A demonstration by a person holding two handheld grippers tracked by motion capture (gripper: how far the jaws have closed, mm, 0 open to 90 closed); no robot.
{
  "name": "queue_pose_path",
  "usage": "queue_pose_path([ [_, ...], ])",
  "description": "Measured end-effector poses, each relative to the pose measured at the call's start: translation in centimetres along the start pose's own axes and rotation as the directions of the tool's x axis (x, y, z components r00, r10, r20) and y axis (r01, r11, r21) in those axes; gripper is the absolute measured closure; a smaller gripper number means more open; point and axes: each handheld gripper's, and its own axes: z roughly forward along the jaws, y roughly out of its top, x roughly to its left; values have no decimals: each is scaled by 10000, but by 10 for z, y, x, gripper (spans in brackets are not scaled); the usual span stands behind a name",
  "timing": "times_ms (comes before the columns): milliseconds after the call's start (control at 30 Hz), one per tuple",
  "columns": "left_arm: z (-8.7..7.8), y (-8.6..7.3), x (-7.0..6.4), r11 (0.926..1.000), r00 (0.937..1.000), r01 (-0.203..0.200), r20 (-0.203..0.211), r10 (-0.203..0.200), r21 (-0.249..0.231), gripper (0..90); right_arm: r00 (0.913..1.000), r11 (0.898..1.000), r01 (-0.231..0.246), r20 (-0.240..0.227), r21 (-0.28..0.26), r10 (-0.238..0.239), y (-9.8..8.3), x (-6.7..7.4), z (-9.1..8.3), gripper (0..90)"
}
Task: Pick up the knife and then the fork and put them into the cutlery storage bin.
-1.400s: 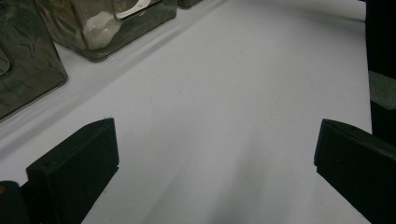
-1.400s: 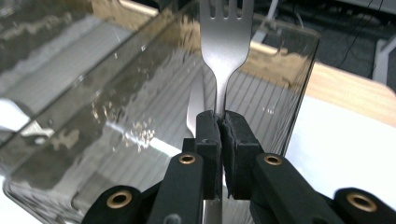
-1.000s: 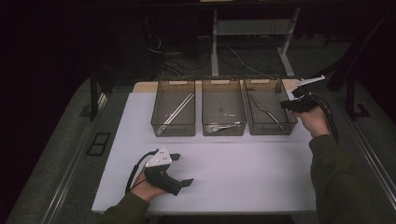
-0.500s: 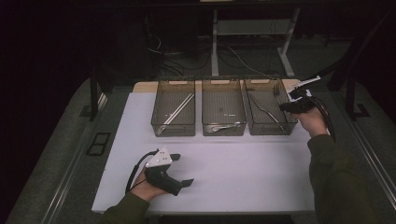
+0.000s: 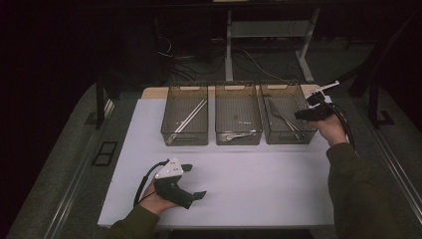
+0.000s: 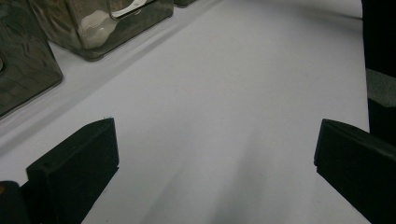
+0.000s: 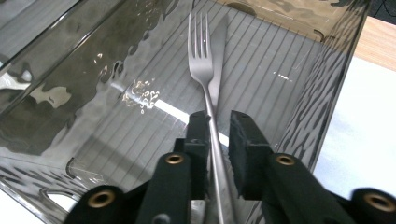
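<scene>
My right gripper (image 5: 301,115) hangs over the near right corner of the right bin (image 5: 288,138), pointing into it. In the right gripper view a silver fork (image 7: 201,70) lies on the ribbed floor of the bin (image 7: 327,79), across a second flat utensil (image 7: 220,42). The fork's handle runs between the two black pads of the right gripper (image 7: 218,119). The jaws have just been opening, and a gap shows between the handle and the right-hand pad. My left gripper (image 5: 195,180) rests on the white table top (image 5: 259,184) at the near left, open wide, nothing between its fingers (image 6: 79,163).
Three smoky see-through bins stand in a row at the table's far side: the left bin (image 5: 171,134) holds long thin utensils, the middle bin (image 5: 238,140) a utensil at its near end. A wooden edge (image 7: 378,42) lies beyond the right bin. Dark floor surrounds the table.
</scene>
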Motion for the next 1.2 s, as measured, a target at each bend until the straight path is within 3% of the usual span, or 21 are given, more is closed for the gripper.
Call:
queue_pose_path([
  [233, 0, 0, 0, 10000, 10000, 49, -40, -49, -37, 0, 9961, 9957, -840, -304, -389, 829, -1, -5, -7, 575],
  [433, 0, 0, 0, 9999, 9999, 123, -99, -124, -100, 0, 9901, 9905, -1196, -816, -678, 1140, -2, -8, -14, 493],
  [867, 1, -1, 1, 10000, 9999, 11, -114, -11, 40, 0, 9865, 9836, -977, -1452, -1516, 756, -12, 3, -28, 409],
  [1200, 0, -1, -1, 9999, 9999, 96, -119, -96, -36, 0, 9848, 9784, -434, -1738, -2023, 78, -27, 21, -40, 374],
])
